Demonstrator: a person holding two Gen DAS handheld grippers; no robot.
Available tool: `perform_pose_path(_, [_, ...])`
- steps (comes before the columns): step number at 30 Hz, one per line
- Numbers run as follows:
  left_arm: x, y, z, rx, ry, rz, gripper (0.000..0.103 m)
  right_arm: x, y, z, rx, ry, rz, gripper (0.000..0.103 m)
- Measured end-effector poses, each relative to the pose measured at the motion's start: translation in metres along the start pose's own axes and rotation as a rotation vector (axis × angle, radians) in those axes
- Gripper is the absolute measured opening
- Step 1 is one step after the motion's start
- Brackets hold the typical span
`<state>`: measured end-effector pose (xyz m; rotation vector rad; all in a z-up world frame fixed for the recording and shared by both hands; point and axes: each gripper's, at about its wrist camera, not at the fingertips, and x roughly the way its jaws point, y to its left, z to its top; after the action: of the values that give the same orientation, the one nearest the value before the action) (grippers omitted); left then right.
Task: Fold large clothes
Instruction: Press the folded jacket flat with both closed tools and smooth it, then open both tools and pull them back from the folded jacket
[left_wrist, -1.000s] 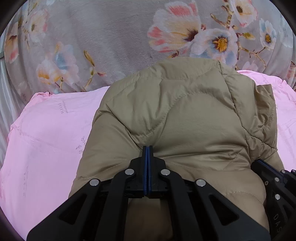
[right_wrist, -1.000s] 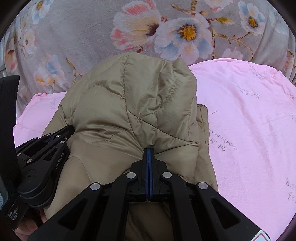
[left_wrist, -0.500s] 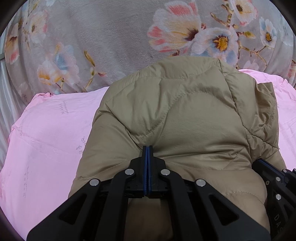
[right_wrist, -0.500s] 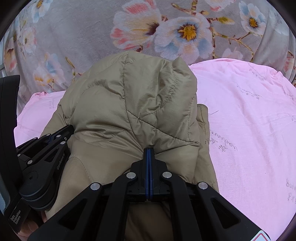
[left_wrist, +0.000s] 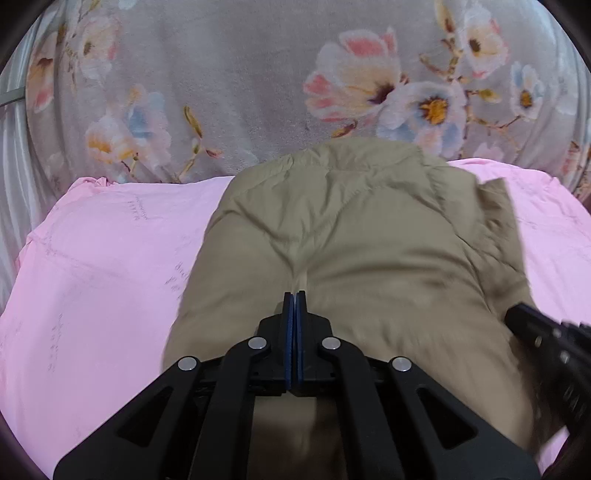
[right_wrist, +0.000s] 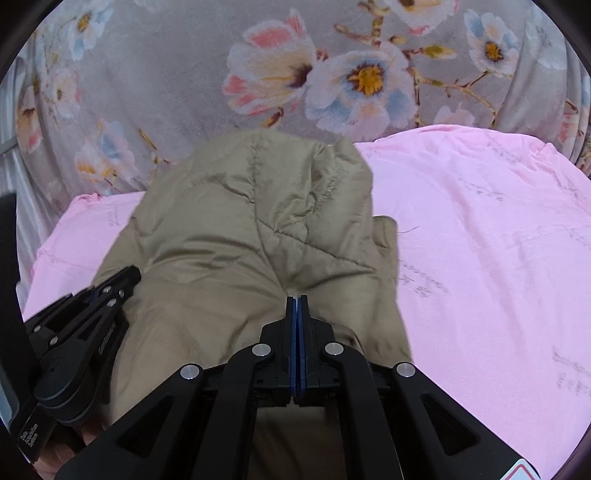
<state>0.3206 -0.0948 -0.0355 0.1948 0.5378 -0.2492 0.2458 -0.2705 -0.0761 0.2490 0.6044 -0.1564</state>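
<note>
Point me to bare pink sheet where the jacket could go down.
Bare pink sheet lies right of the tan jacket, up to the floral blanket; a smaller patch lies left of it. The middle is crowded: left gripper and right gripper both pinch the jacket.

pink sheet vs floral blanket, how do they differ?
The sheet is plain pink with faint small print; the blanket is grey with large flowers. The sheet lies under the jacket; the blanket sits behind it, beyond the jacket's far edge. The sheet looks thin and smooth; the blanket looks fuzzy. Both are soft fabric.
</note>
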Motion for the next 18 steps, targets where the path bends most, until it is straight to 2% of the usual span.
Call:
perform_pose_path(3, [-0.022, 0.004, -0.012, 0.007, 0.027, 0.007, 0.000, -0.009, -0.004, -0.017, -0.005, 0.059, 0.012, 0.001])
perform_pose_path(6, [-0.030, -0.002, -0.023, 0.026, 0.034, 0.028, 0.000, -0.005, -0.001, -0.033, -0.039, 0.064, -0.015, 0.000])
perform_pose_path(8, [-0.037, -0.008, -0.029, 0.045, 0.034, 0.060, 0.000, -0.018, 0.006, -0.034, -0.053, 0.070, -0.040, 0.000])
perform_pose_path(10, [-0.047, -0.007, -0.034, 0.030, 0.037, 0.052, 0.000, -0.035, 0.012, -0.039, -0.077, 0.047, -0.041, 0.006])
perform_pose_path(14, [-0.065, -0.004, -0.048, 0.000, 0.044, 0.039, 0.000, -0.059, 0.019, -0.060, -0.112, 0.005, -0.068, 0.012])
perform_pose_path(18, [-0.075, -0.008, -0.064, 0.001, 0.082, 0.041, 0.000, -0.071, 0.020, -0.075, -0.108, 0.008, -0.059, 0.034])
